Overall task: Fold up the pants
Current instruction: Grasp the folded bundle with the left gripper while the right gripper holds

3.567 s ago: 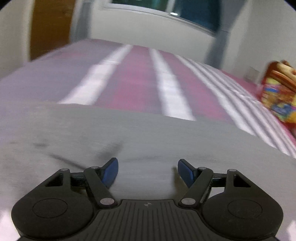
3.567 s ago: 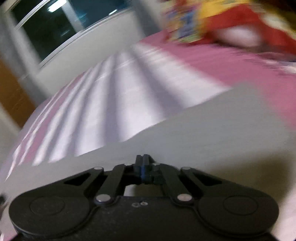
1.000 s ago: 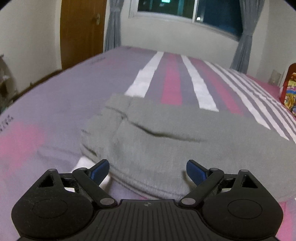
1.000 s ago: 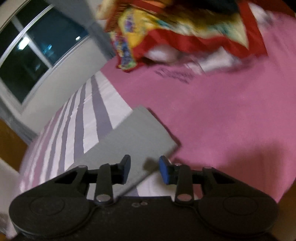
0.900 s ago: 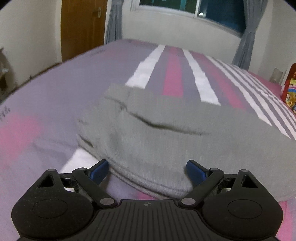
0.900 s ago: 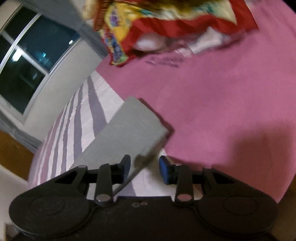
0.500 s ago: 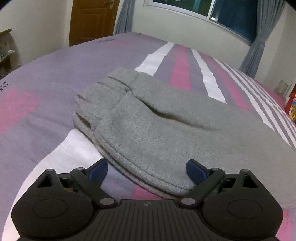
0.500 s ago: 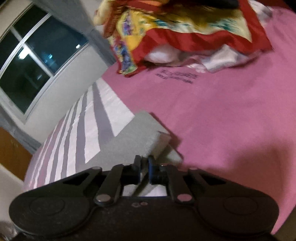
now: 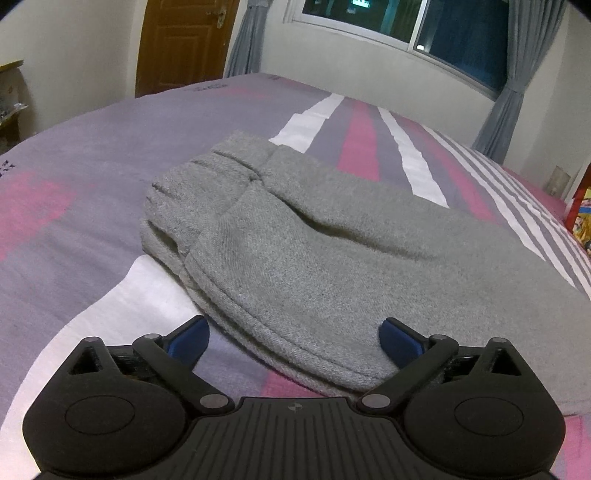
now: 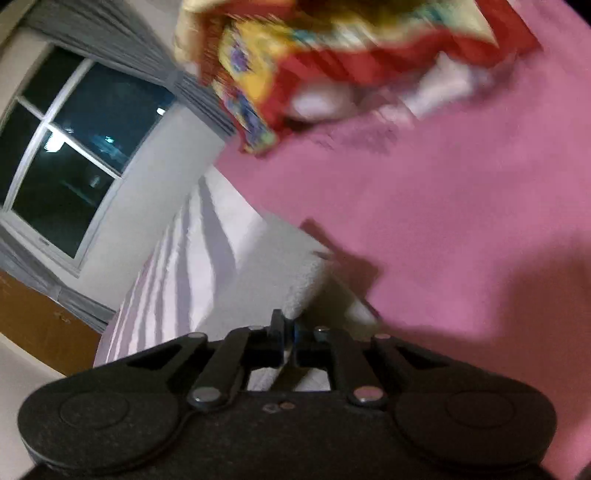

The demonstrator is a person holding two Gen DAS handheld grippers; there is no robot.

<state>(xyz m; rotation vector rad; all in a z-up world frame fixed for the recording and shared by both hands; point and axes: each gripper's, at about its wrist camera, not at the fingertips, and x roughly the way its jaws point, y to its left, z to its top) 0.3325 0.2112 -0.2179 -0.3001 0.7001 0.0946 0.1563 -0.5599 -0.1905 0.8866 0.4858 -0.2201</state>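
Grey knit pants (image 9: pixel 332 243) lie folded lengthwise on the striped bed (image 9: pixel 92 177), the gathered waistband at the far left and a rounded hem just ahead of my left gripper (image 9: pixel 293 338). That gripper is open, its blue pads either side of the near hem, holding nothing. In the right wrist view, my right gripper (image 10: pixel 286 332) is shut on the leg end of the pants (image 10: pixel 291 269) and lifts that corner off the pink sheet (image 10: pixel 443 221).
A crumpled red and yellow blanket (image 10: pixel 332 62) lies on the bed beyond the right gripper. A window (image 9: pixel 406 22) with grey curtains stands behind the bed, and a wooden door (image 9: pixel 181 40) at the far left.
My right gripper has shut on the pants' leg end and raised it. My left gripper has come closer to the waist end and stays open.
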